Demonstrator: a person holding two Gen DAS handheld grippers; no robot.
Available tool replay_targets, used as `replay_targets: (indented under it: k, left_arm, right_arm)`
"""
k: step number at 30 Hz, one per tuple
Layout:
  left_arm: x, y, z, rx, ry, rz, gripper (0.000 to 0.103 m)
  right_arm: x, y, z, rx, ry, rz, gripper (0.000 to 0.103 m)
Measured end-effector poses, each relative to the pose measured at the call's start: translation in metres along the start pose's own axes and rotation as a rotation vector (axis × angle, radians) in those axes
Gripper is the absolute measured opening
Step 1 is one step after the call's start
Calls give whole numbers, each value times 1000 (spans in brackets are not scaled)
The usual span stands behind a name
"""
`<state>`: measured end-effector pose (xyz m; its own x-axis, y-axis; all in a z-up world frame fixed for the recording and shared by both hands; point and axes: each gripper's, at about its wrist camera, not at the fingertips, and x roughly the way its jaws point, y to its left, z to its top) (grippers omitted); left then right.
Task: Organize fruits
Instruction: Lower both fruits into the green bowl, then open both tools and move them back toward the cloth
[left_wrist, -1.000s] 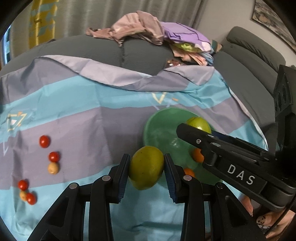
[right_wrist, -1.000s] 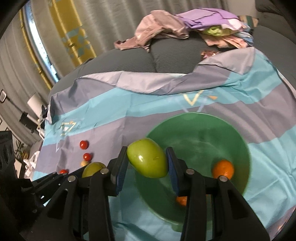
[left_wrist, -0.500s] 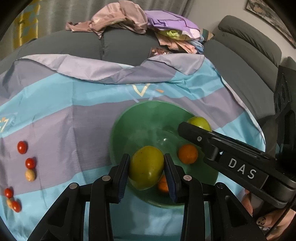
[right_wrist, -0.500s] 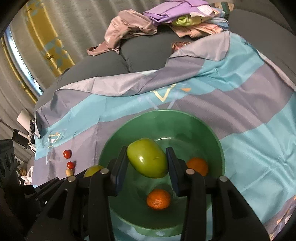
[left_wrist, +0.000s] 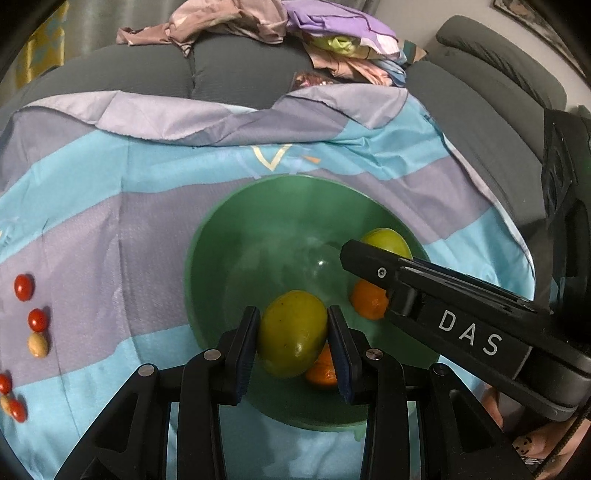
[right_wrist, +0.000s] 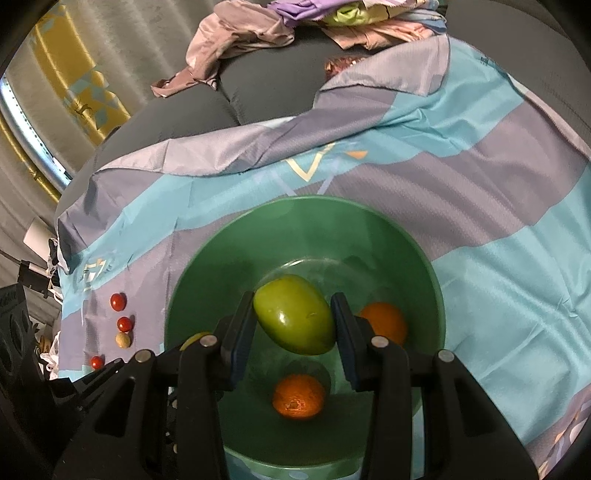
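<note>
A green bowl (left_wrist: 229, 229) (right_wrist: 424, 258) sits on a blue and purple striped cloth and holds two oranges (left_wrist: 369, 301) (right_wrist: 298, 397). My left gripper (left_wrist: 291, 345) is shut on a yellow-green fruit (left_wrist: 291, 338) over the bowl's near side. My right gripper (right_wrist: 293, 325) is shut on a green fruit (right_wrist: 295, 314) held above the bowl's middle. That green fruit shows in the left wrist view (left_wrist: 388, 240) behind the right gripper's finger.
Small red and tan fruits (left_wrist: 35, 317) (right_wrist: 123, 325) lie on the cloth left of the bowl. A pile of clothes (left_wrist: 295, 29) lies on the grey sofa behind. A sofa cushion (left_wrist: 498, 74) stands at the right.
Both grippers have moved forward with their fruits, from beside the bowl's rim to over its inside. The bowl now looks larger and nearer.
</note>
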<state>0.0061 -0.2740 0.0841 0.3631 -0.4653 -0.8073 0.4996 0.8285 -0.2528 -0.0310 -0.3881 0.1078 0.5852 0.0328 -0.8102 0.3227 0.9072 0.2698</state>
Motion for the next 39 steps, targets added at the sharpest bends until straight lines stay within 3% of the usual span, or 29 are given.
replay_targets:
  k: [39]
  left_arm:
    - [22, -2, 2, -18, 33, 32, 38]
  right_arm:
    - [27, -4, -4, -14, 99, -89, 42]
